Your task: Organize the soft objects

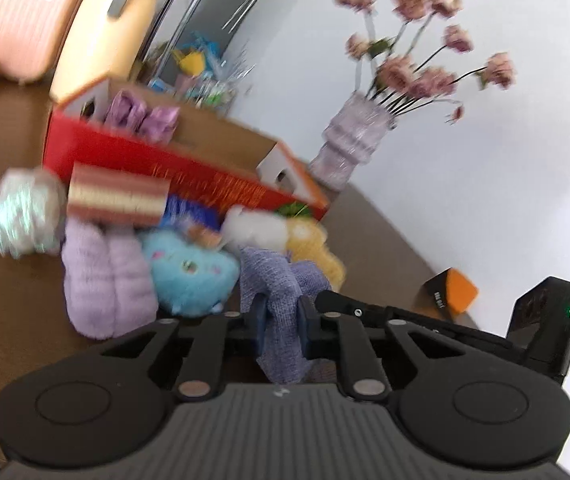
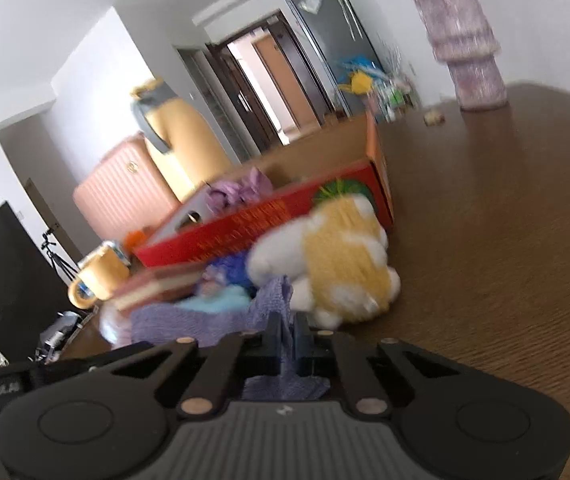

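Both grippers are pinched onto the same purple knitted cloth [image 1: 281, 304], one at each end, which reads as a two-handed hold meant to keep the floppy fabric spread out, whether for folding or for carrying to the box. The left gripper [image 1: 281, 320] is nearly closed, its blue pads pressing a bunched fold of the cloth that hangs down between the fingers and trails under the gripper body. The right gripper [image 2: 287, 338] is closed as tight as it goes, with only a thin strip of the same cloth [image 2: 189, 320] caught between its pads; the rest stretches away to its left, and a loose end sags beneath it.

The other soft things sit in a heap just ahead of the fingertips on the brown desk [image 2: 485, 280]: a blue plush toy [image 1: 189, 276] and a lilac fuzzy towel [image 1: 105, 280] ahead and to the left of the left gripper, and a yellow-and-white plush toy [image 2: 341, 256] right in front of the right gripper, close against the cloth. Beyond the heap stands the open red cardboard box [image 1: 157, 156], already holding some purple items [image 1: 141, 114], so it is likely the place where the soft things are gathered. A lilac vase of flowers [image 1: 349, 140] stands well off to the right, clear of the work
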`<control>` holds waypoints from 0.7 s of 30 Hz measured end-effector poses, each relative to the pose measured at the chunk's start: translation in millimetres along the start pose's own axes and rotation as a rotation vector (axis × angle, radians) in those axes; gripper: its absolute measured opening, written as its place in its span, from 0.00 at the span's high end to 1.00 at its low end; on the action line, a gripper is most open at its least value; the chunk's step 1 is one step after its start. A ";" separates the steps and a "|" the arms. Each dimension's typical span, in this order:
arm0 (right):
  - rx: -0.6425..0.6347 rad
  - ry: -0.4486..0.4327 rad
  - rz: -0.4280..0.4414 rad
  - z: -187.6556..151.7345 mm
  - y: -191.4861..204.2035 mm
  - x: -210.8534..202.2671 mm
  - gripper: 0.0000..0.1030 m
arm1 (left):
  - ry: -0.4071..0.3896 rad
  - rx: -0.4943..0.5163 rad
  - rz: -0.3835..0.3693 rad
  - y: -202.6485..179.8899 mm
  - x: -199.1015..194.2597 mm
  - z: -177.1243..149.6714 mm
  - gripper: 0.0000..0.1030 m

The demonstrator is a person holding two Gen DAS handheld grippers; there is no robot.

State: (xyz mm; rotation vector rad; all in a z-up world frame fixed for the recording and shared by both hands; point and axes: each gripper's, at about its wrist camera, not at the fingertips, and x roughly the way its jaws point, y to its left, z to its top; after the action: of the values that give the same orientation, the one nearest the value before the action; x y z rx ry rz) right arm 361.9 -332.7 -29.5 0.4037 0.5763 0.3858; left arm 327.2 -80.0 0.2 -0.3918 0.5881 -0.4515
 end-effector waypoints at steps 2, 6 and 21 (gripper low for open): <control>-0.036 -0.041 0.006 1.2 17.0 -18.8 0.96 | -0.024 0.012 -0.004 -3.3 -16.5 3.5 0.88; -0.065 -0.094 0.042 -3.3 48.0 -54.9 0.97 | -0.048 -0.012 -0.045 -0.5 -56.5 5.7 0.89; -0.152 0.080 0.065 -108.2 140.8 -44.4 0.88 | -0.016 -0.042 0.278 80.3 -133.7 -54.0 0.77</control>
State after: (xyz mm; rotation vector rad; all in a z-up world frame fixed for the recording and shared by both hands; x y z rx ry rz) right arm 230.7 -205.2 -27.0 0.2625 0.6079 0.5063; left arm 218.9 42.9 -20.5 -0.3467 0.6270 -0.1700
